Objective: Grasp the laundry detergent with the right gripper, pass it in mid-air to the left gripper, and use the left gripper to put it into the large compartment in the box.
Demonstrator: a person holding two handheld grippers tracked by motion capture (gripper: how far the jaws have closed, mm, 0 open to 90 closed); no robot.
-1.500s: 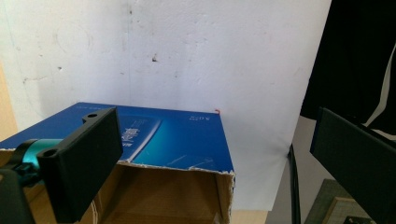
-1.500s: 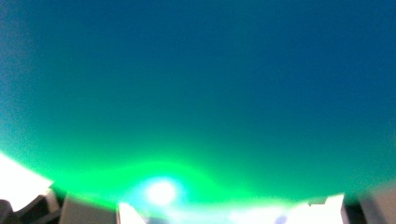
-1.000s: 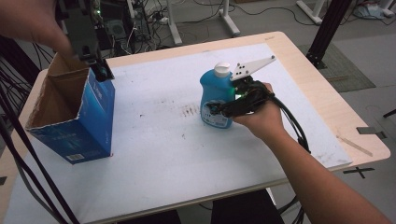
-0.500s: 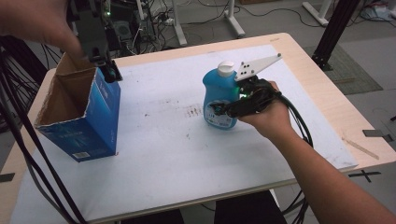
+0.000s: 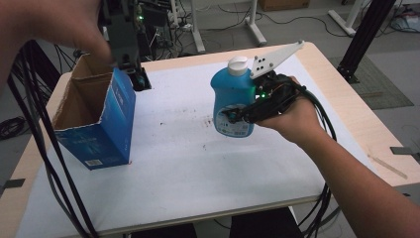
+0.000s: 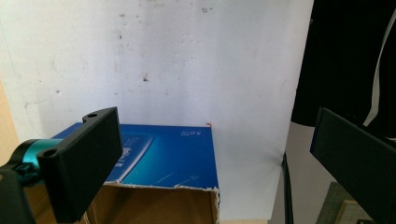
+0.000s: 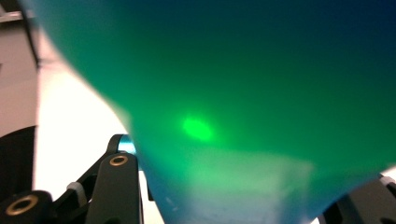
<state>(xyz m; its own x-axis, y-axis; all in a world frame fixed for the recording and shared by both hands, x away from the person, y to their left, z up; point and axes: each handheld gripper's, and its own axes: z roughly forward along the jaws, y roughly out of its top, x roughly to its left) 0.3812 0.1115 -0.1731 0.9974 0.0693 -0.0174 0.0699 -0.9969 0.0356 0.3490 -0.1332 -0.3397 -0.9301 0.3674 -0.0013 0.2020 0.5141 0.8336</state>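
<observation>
My right gripper [image 5: 233, 115] is clamped around a blue bottle [image 5: 232, 99] with a white cap, holding it upright above the middle of the table [image 5: 346, 114], clear of the white sheet [image 5: 188, 163] that covers the tabletop. In the right gripper view the bottle sits so close that it is a blurred blue-green mass between my jaws. My left gripper [image 5: 138, 79] is raised at the far left, just beside the far corner of an open blue cardboard box [image 5: 96, 126], its jaws spread wide with nothing between them. The left gripper view looks down past those jaws onto the box's torn top edge and brown inside. The box stands on the sheet's left side, well apart from the bottle. Small dark specks [image 5: 205, 121] mark the sheet between them. Black cables [image 5: 34, 124] hang beside the box at the table's left edge.
</observation>
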